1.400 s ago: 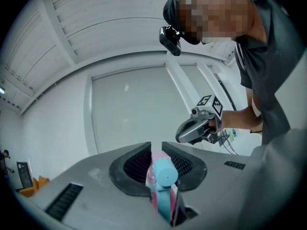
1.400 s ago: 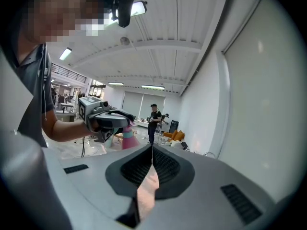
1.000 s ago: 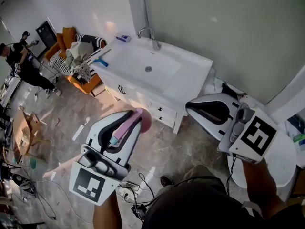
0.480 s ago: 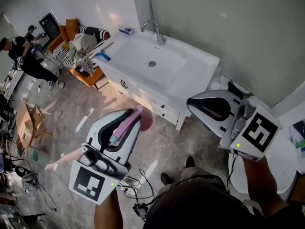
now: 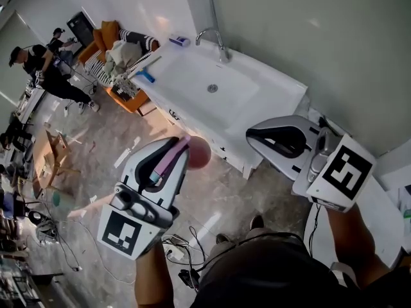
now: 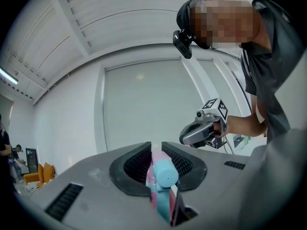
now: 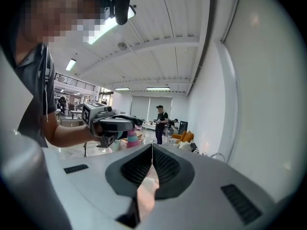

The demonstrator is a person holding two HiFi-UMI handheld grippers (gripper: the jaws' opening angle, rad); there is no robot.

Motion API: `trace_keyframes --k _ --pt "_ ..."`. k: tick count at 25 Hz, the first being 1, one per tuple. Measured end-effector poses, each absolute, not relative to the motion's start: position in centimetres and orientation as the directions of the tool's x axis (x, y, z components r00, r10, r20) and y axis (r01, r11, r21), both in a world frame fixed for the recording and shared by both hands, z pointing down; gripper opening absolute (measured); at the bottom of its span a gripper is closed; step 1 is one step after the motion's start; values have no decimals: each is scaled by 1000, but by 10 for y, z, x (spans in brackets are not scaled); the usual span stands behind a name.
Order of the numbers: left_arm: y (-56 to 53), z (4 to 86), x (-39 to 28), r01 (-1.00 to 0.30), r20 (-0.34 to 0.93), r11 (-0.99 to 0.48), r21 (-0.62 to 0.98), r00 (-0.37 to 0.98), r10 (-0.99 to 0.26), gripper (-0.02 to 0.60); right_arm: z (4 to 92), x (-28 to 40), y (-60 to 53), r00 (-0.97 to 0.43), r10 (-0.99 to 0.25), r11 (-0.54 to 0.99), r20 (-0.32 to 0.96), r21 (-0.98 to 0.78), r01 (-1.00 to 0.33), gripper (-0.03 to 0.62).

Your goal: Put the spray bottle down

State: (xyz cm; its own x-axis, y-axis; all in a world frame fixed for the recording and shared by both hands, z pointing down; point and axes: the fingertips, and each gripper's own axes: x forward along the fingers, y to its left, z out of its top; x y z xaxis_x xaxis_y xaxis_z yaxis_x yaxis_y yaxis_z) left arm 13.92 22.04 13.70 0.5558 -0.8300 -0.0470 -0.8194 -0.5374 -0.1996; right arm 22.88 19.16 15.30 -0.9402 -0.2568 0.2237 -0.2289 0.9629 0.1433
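Left gripper (image 5: 174,151) is clamping the pink plastic spray bottle w/ blue head (image 5: 198,153) mid-air above the floor. It's prob. light, smooth, slippery (slim neck is looking the safest hold). Right gripper (image 5: 257,138) is sitting pinched closed, empty. Bottle's long axis is running along the jaws, fat base pointing toward the white sink table (image 5: 270,101).

The head camera is looking steeply down from above the person, framing the left gripper (image 5: 182,147) at lower left, the right gripper (image 5: 252,136) at right, and the sink cabinet (image 5: 270,101) farther off at upper centre. Each gripper camera is sitting close behind its own jaws, tilting upward, and is catching the other gripper across the gap.
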Motion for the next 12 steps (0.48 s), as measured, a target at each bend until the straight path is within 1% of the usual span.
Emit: trace_keyframes --k 6,12 --pt "230 136 136 -804 7 -524 -282 544 -839 69 166 232 188 -938 -251 966 238 130 -225 9" --pt "223 127 122 -784 -13 -549 -290 577 -817 69 161 226 182 -922 -297 953 247 137 -270 9"
